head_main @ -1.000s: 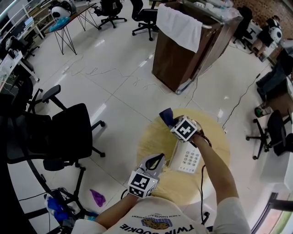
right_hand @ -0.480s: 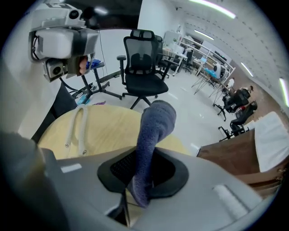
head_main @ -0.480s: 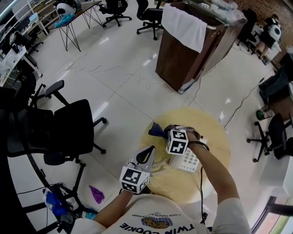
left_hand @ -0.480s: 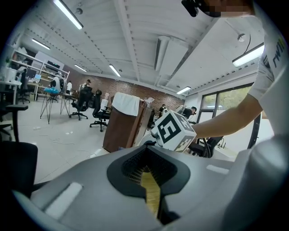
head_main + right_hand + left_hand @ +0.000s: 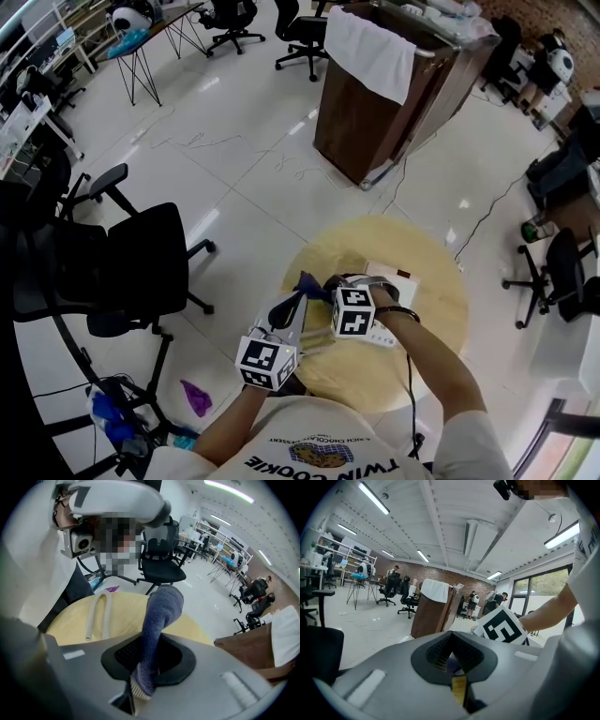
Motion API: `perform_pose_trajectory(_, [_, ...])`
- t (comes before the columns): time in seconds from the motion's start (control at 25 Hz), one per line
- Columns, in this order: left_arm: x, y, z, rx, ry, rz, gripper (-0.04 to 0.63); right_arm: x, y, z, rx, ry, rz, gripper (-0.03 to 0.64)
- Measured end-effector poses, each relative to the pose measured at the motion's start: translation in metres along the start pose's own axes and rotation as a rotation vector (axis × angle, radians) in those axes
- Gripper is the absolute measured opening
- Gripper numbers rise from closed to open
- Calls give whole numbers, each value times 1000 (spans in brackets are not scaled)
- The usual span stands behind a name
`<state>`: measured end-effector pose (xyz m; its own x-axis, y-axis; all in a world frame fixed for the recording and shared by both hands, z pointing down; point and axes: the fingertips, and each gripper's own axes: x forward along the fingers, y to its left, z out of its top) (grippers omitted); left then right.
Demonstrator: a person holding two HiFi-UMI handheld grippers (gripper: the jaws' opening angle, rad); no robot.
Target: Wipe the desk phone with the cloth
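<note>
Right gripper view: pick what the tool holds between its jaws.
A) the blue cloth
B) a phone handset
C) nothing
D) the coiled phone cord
A: the right tool is shut on the blue cloth, which rises from between its jaws, while the coiled cord lies apart on the table.

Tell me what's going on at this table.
A person works two handheld grippers over a round pale wooden table. The right gripper is shut on a blue-grey knitted cloth, right by the white desk phone. The left gripper is shut, with its fingers close beside the cloth.
</note>
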<state>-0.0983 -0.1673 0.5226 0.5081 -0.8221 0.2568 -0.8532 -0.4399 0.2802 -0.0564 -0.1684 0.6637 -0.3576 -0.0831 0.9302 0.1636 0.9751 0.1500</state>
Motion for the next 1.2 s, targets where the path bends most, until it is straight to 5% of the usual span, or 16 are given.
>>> perform_pose_trajectory(0.64, [-7, -17, -2, 8, -6, -2, -8, 2, 59, 16, 12, -68, 42, 67])
perform_pose_trajectory(1.2, [-7, -50, 4, 41, -27, -34, -8, -67, 65, 15, 495, -347, -245, 67])
